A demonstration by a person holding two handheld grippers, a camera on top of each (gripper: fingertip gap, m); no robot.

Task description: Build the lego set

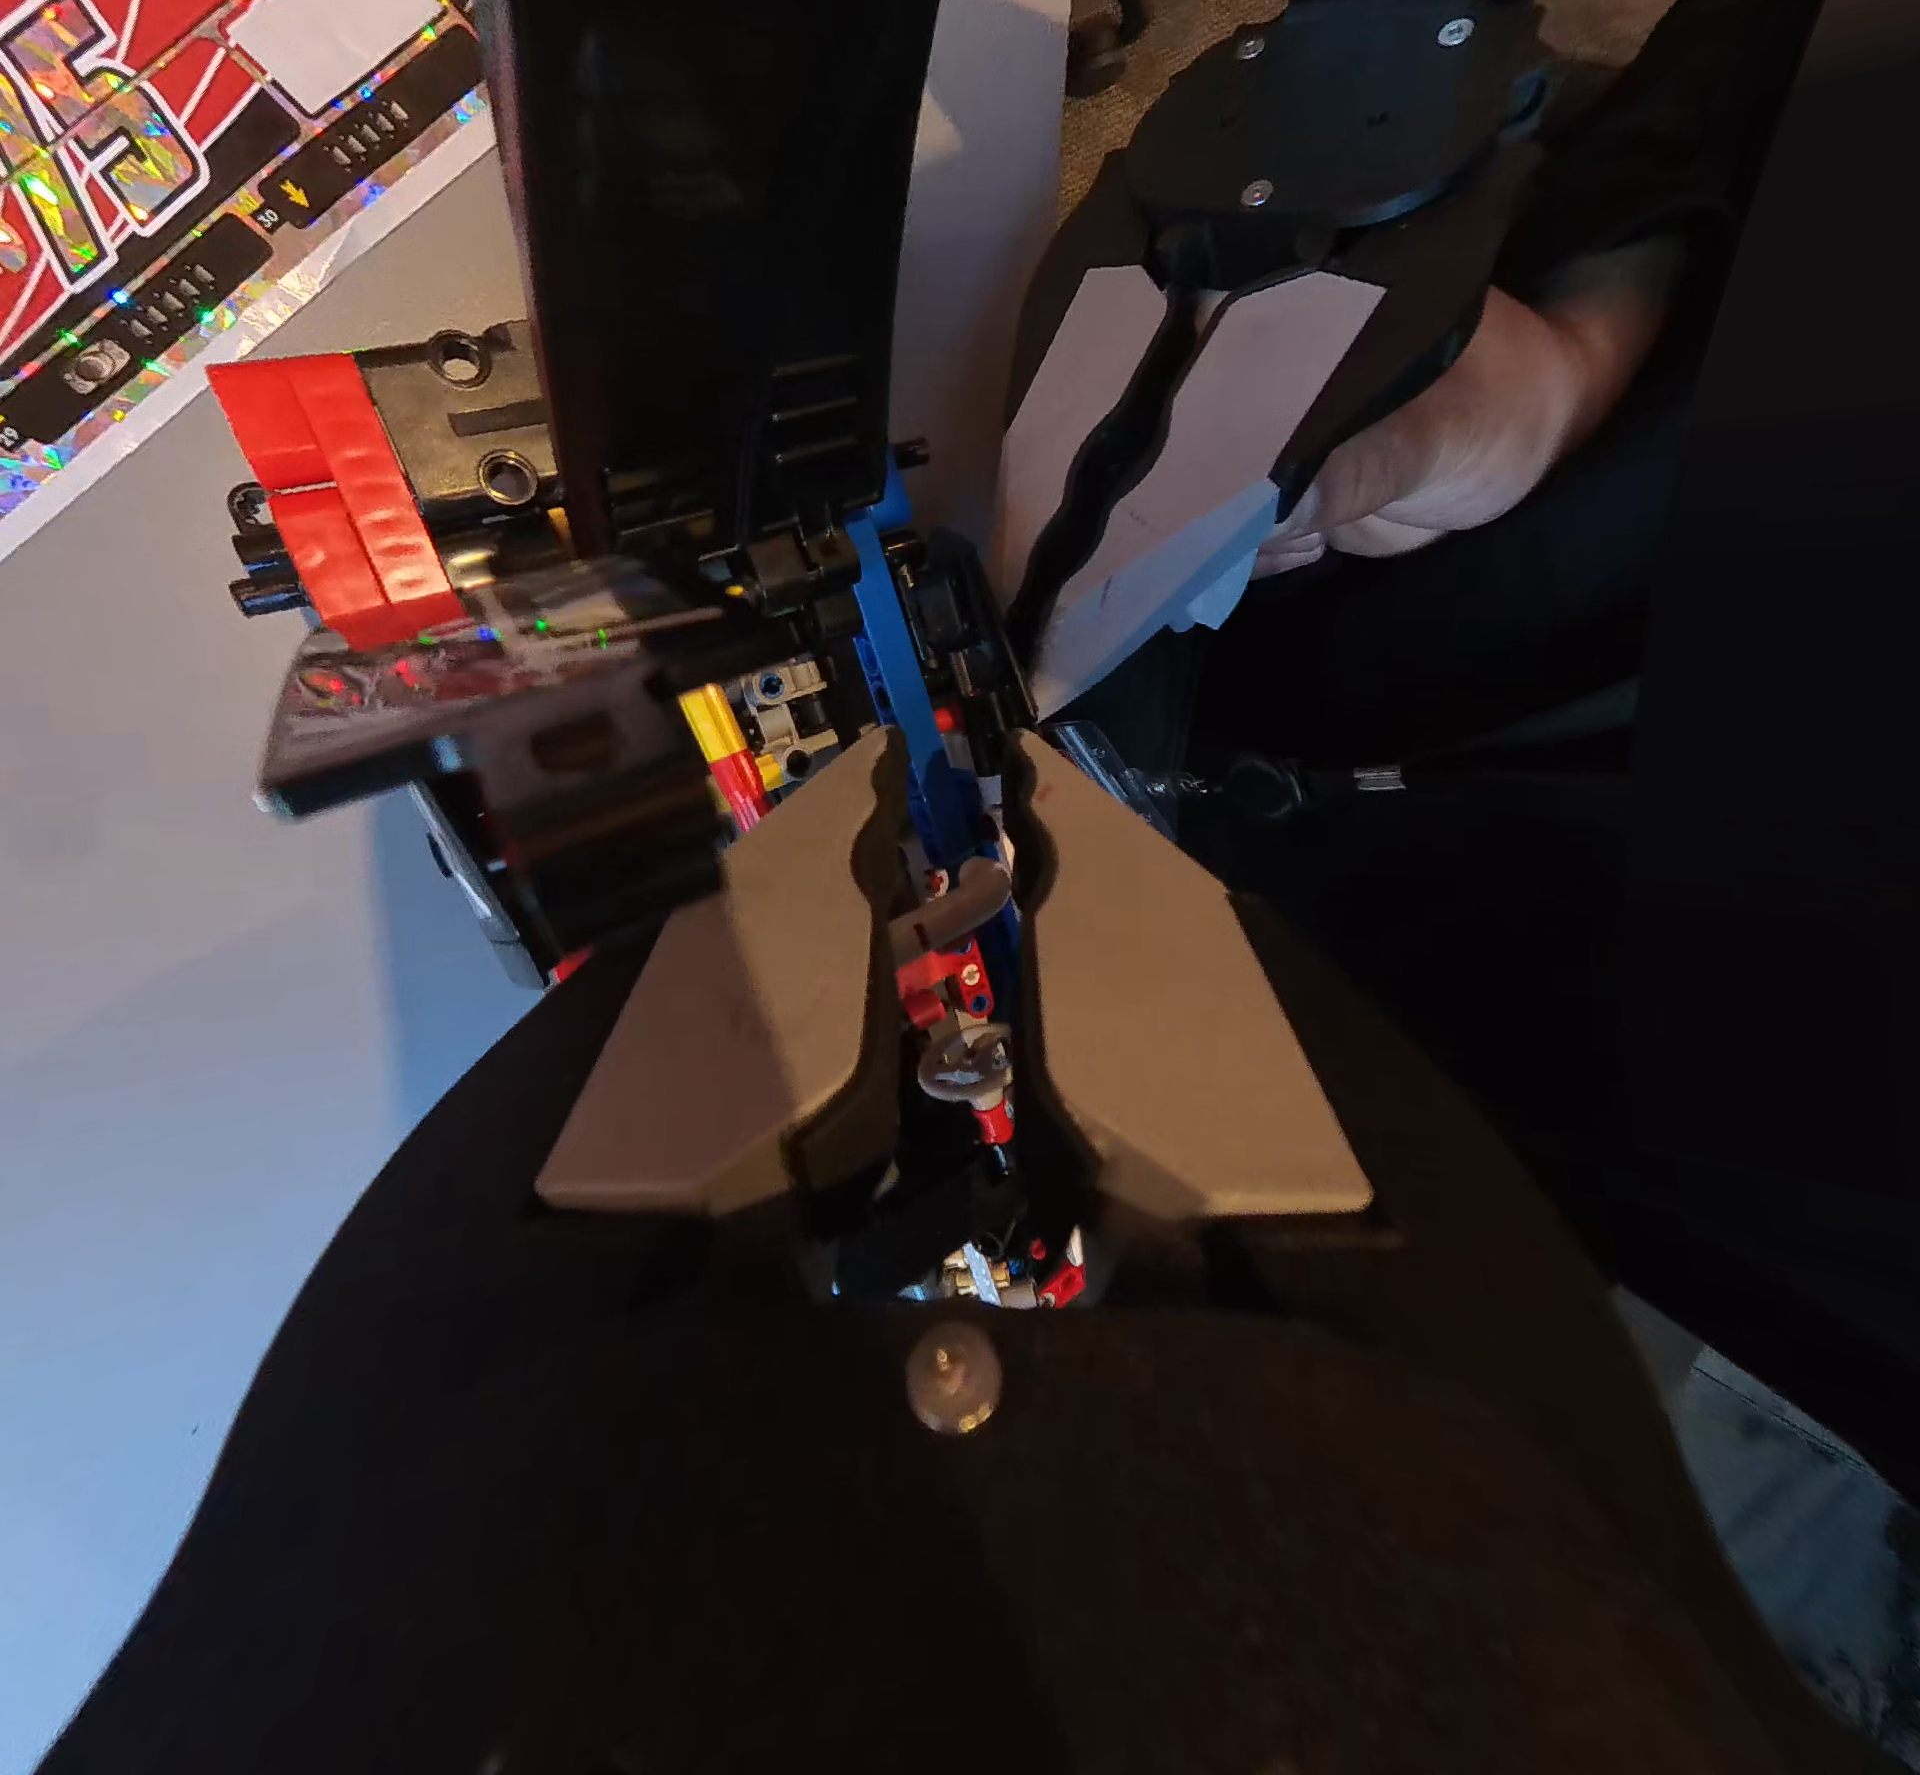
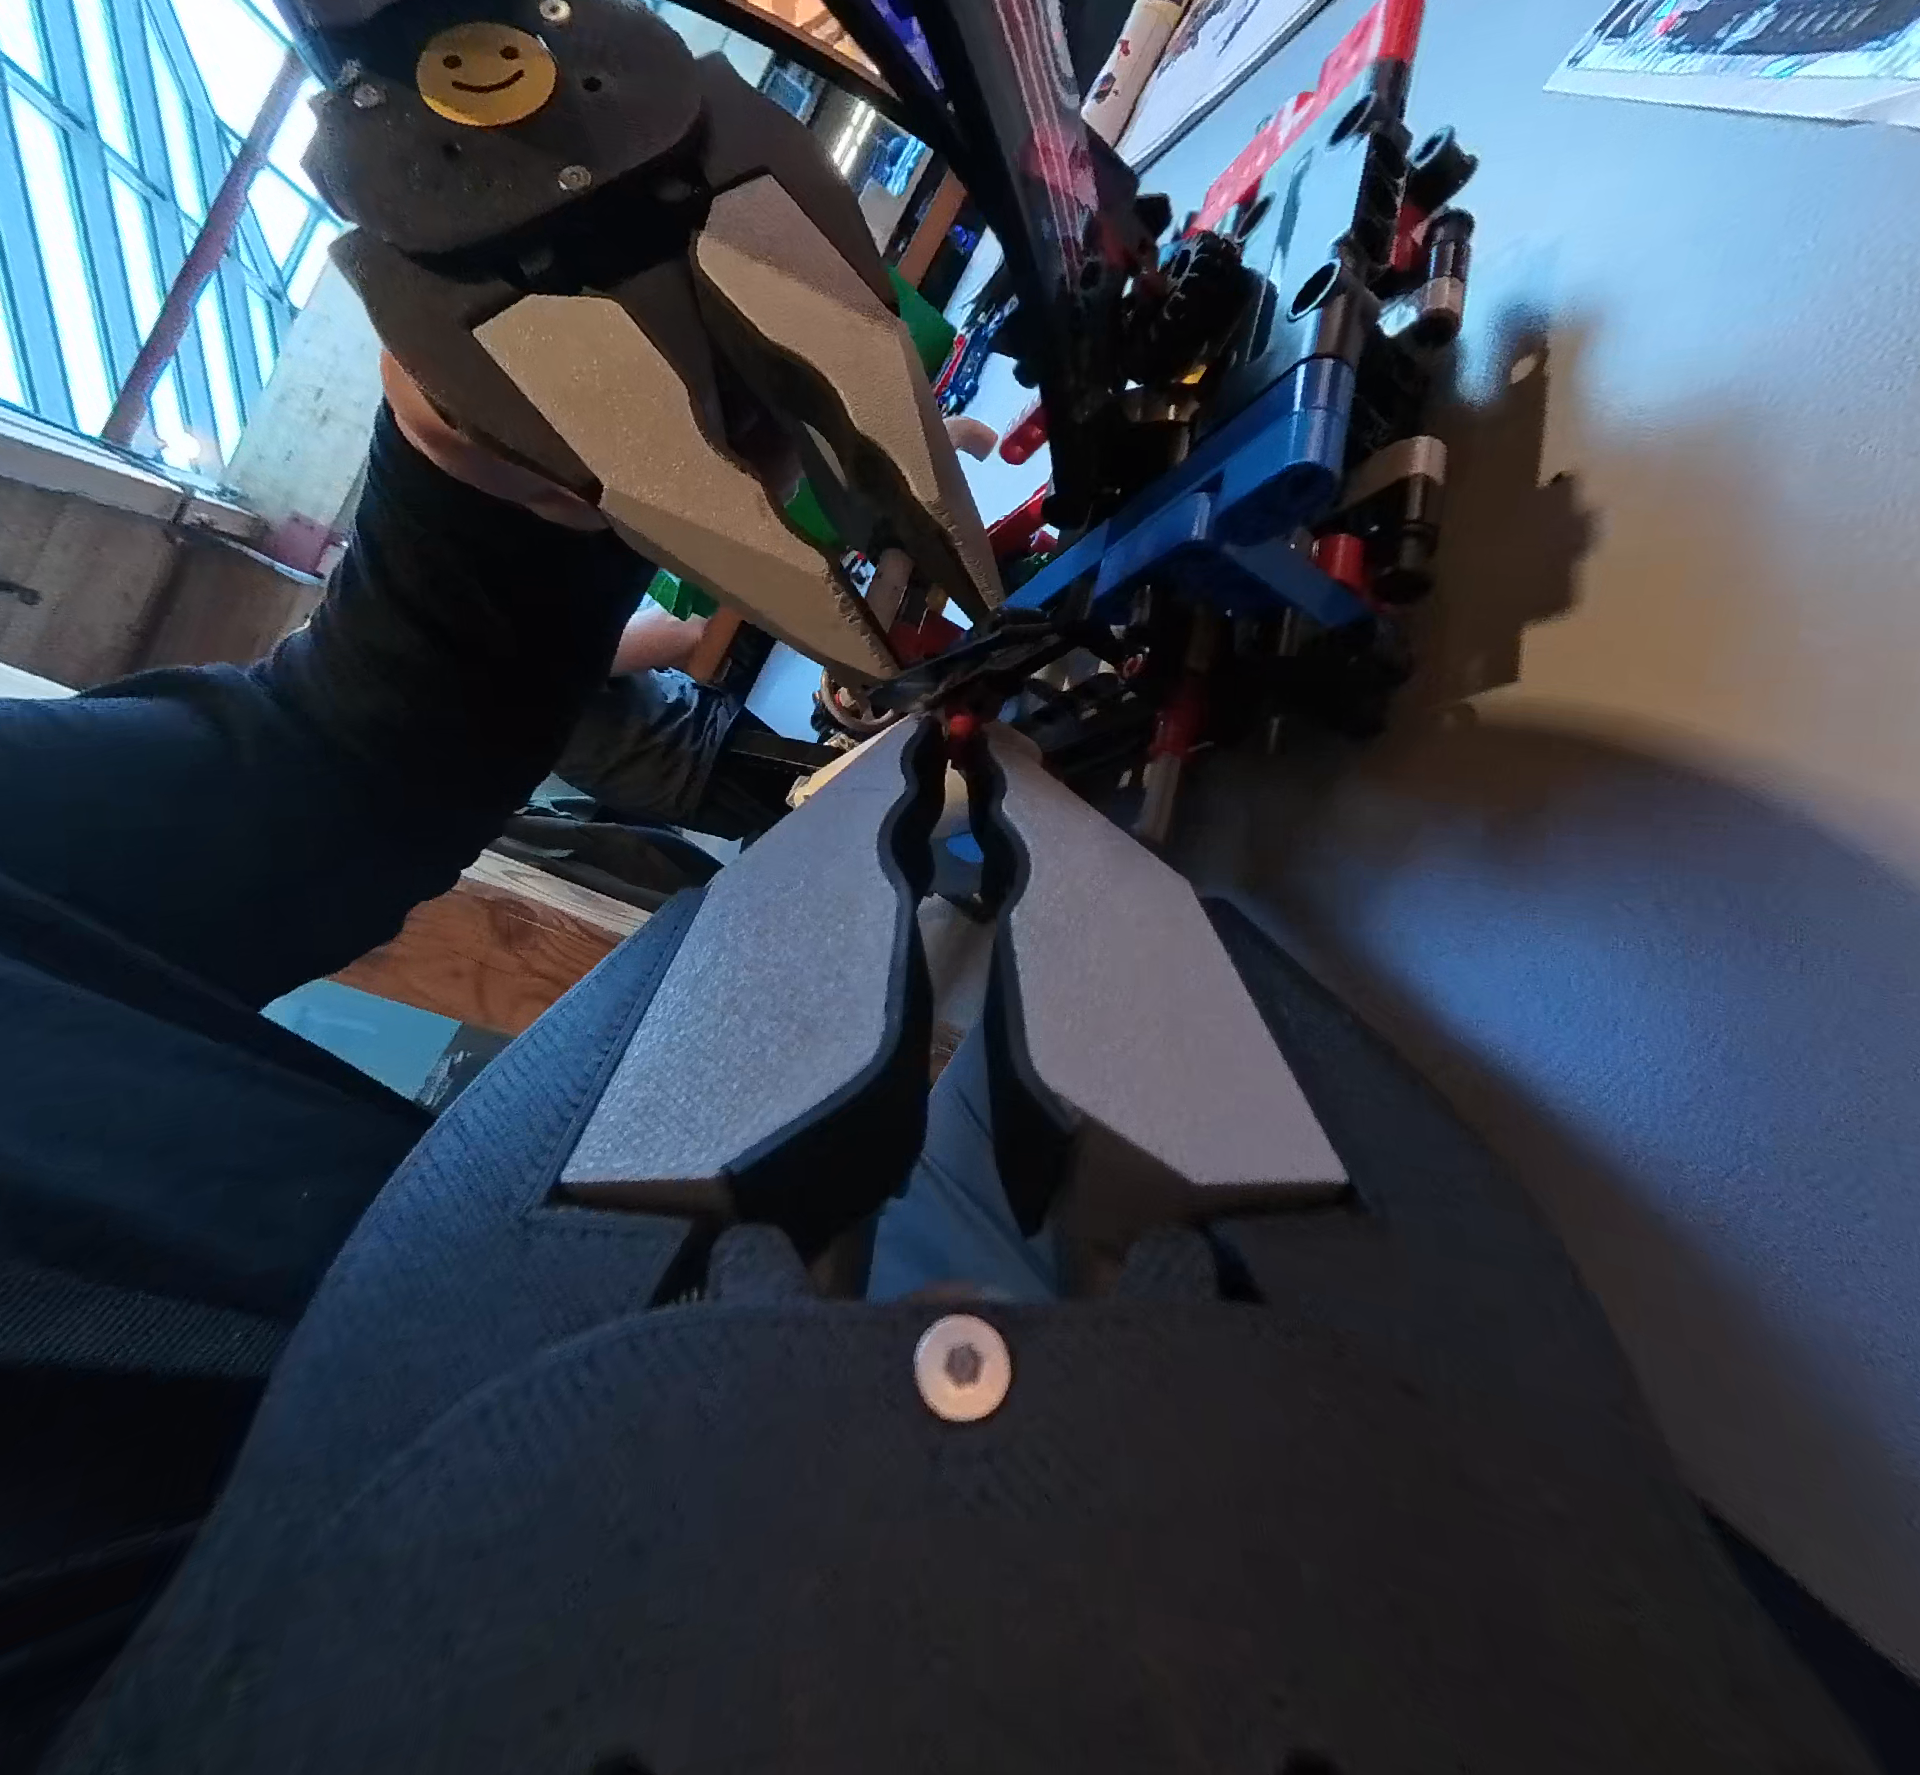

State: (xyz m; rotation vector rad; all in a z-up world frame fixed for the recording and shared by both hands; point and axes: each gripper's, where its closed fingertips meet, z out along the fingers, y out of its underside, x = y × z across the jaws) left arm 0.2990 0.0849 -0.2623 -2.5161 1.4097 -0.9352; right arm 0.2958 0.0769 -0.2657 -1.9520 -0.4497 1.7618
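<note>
- Model: part-built lego car chassis on the pale grey surface, between both claws. No containers in view.
- Long axis runs away from the left claw, out along the surface; which end is front, cannot tell.
- Left claw: fingers close together around the blue beam and the small red/grey steering parts; contact itself not clear, cannot tell if clamped.
- Right claw: tips nearly together, pinched on a thin black piece with a red pin at the near edge of the model.
- Build: black studless frames with round pin holes, smooth red panels, yellow and red axles, glossy black panel.
- Claw fingers: matte grey wedge shapes, wavy black inner edges.
- Sticker sheet, holographic foil with red decals, lies beyond the model, flat on the surface.
</note>
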